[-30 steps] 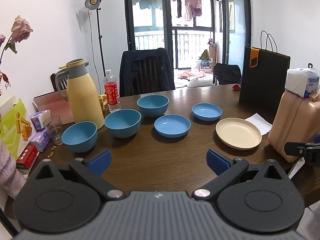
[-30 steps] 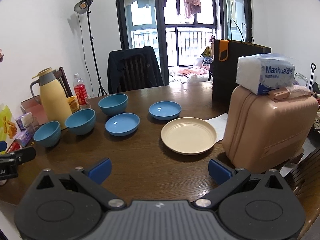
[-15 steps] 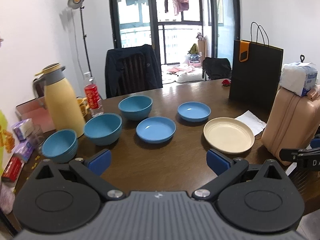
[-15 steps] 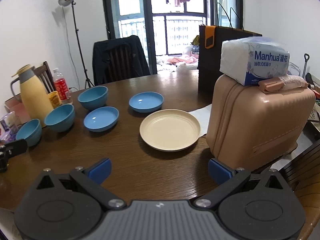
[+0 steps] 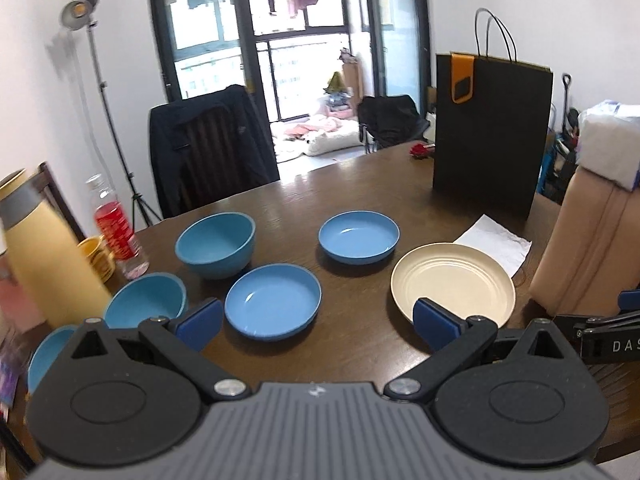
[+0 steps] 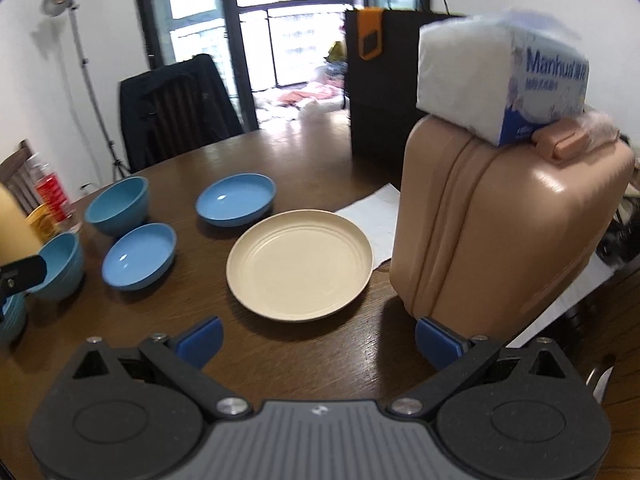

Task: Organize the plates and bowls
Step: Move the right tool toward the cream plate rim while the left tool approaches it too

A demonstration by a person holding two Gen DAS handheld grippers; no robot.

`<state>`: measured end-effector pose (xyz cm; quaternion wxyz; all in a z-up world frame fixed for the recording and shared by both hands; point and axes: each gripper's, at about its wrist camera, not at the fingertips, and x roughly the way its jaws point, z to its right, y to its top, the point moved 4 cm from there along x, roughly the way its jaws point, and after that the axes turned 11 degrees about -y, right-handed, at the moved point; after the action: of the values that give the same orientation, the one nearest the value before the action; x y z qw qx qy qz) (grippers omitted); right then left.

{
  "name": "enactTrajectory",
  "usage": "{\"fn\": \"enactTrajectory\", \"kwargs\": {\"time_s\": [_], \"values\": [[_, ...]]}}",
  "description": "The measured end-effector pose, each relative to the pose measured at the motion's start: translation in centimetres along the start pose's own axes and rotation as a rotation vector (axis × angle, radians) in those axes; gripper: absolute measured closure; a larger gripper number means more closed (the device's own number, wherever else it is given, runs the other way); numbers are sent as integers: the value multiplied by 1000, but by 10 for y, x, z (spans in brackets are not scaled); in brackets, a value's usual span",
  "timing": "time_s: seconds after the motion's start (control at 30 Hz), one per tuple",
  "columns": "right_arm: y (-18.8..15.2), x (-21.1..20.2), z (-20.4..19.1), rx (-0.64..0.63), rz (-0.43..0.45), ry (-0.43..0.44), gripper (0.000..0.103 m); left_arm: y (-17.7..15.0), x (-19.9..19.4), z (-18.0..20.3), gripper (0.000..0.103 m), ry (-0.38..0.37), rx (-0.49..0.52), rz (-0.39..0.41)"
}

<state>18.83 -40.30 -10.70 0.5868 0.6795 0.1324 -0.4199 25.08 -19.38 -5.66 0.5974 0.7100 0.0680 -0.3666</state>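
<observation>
A black paper bag (image 5: pixel 492 136) with an orange tab stood upright at the far right of the wooden table (image 5: pixel 360 184). A white napkin (image 5: pixel 496 242) lay flat in front of it. A tan case (image 6: pixel 504 232) stood at the table's right side, with a tissue pack (image 6: pixel 500 76) resting on top. At the left were a yellow thermos (image 5: pixel 44 256), a yellow cup (image 5: pixel 96 256) and a red-labelled bottle (image 5: pixel 116 228). Behind the table, a dark jacket hung over a chair (image 5: pixel 208 152), beside a lamp stand (image 5: pixel 100 92).

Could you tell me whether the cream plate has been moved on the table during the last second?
No. The cream plate lies beside the white paper and the tan case as before; only the cameras have come nearer.
</observation>
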Motion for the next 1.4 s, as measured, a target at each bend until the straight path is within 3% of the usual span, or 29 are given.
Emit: {"fn": "enactTrajectory", "kwargs": {"time_s": [0.3, 0.7, 1.13, 1.4], "values": [[11, 41, -11, 66, -55, -71, 1, 28, 65, -1, 0, -74, 88, -41], [10, 90, -16, 133, -152, -134, 2, 47, 141, 4, 0, -156, 139, -155], [0, 131, -11, 273, -265, -191, 6, 54, 219, 17, 0, -264, 187, -308], [-7, 151, -6, 382, -297, -233, 11, 52, 256, 21, 0, -289, 188, -378]]}}
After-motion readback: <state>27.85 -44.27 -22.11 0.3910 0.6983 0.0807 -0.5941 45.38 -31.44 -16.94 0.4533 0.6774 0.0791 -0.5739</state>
